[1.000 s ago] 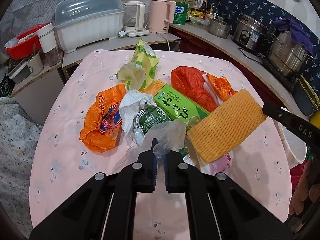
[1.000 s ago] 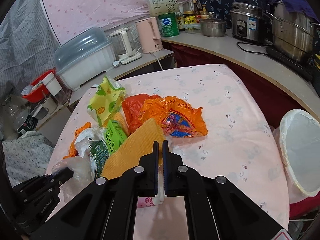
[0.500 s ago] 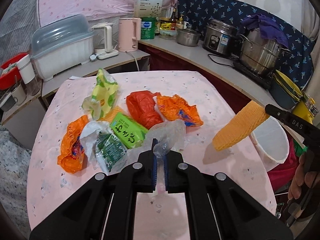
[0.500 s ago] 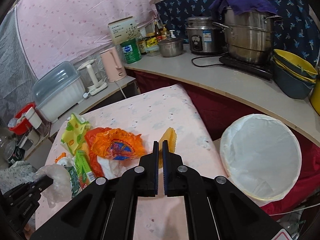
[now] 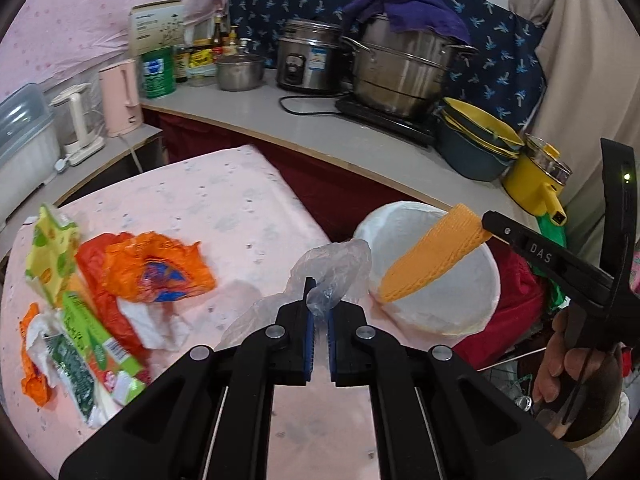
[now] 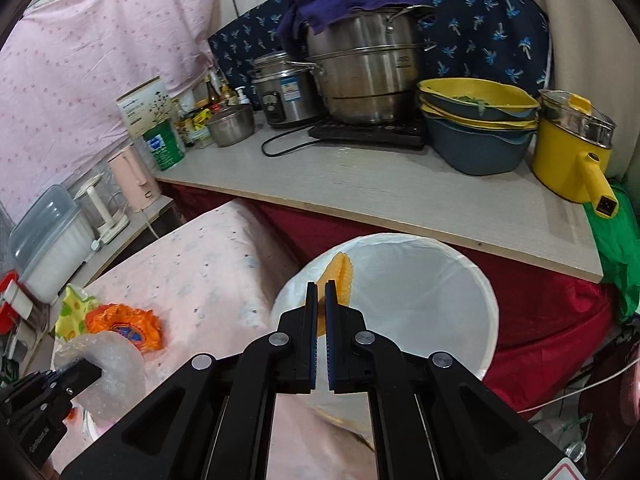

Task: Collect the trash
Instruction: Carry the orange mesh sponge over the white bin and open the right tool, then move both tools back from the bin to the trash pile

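My left gripper (image 5: pixel 319 300) is shut on a crumpled clear plastic bag (image 5: pixel 332 270), held above the table's right edge. My right gripper (image 6: pixel 321 300) is shut on an orange foam net sleeve (image 6: pixel 341 276), which hangs over the mouth of the white-lined trash bin (image 6: pixel 452 304). The left wrist view shows the same sleeve (image 5: pixel 432 262) over the bin (image 5: pixel 460 308), with the right gripper (image 5: pixel 486 226) pinching its upper end. More trash lies on the pink table (image 5: pixel 224 208): an orange wrapper (image 5: pixel 156 268), a green box (image 5: pixel 94 330), a yellow-green packet (image 5: pixel 50 250).
A grey counter (image 6: pixel 380 188) behind the bin carries steel pots (image 6: pixel 360 68), stacked bowls (image 6: pixel 476 124) and a yellow pot (image 6: pixel 572 152). A pink kettle (image 5: pixel 120 98) and a dish box stand at the left. A hand (image 5: pixel 568 364) holds the right gripper's handle.
Both grippers have swung right, away from the trash pile. The foam sleeve went from lying among the trash to hanging over the bin. The plastic bag travelled along in the left gripper.
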A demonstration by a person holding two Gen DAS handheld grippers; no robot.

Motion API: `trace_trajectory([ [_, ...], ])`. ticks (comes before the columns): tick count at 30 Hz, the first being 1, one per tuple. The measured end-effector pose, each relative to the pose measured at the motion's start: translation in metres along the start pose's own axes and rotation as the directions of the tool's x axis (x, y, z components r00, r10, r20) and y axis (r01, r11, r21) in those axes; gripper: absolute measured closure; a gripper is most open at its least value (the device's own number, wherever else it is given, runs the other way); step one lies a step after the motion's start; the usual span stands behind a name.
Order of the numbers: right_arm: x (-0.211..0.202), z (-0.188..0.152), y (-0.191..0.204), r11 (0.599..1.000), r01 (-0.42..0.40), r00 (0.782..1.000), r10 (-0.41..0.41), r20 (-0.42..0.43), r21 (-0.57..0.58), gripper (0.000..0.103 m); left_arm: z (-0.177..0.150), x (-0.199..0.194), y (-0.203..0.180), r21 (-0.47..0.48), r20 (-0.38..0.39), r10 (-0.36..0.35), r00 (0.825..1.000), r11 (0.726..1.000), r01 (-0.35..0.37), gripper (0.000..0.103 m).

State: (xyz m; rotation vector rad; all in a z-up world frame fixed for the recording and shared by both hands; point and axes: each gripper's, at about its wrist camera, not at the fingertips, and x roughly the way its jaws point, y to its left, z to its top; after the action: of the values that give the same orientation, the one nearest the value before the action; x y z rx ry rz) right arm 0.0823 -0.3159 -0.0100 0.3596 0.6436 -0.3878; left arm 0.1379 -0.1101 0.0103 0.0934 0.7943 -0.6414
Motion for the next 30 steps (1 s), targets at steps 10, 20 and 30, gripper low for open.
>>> trace_trajectory([
  [10,0.016,0.003,-0.057,0.995,0.06,0.998,-0.059,-0.018,0.08,0.097,0.016,0.058,-0.064,0.08,-0.065,-0.146,0.987,0.985,0.151,0.097],
  [20,0.007,0.011,-0.069,0.99,0.085,0.996,-0.088,0.025,0.109,0.072,0.024,0.075,-0.079,0.064,-0.056,-0.16,0.985,0.984,0.164,0.055],
  [30,-0.004,0.011,-0.041,0.996,0.044,0.998,-0.046,0.035,0.072,0.067,0.022,0.058,-0.048,0.025,-0.028,-0.078,0.997,0.997,0.078,0.053],
])
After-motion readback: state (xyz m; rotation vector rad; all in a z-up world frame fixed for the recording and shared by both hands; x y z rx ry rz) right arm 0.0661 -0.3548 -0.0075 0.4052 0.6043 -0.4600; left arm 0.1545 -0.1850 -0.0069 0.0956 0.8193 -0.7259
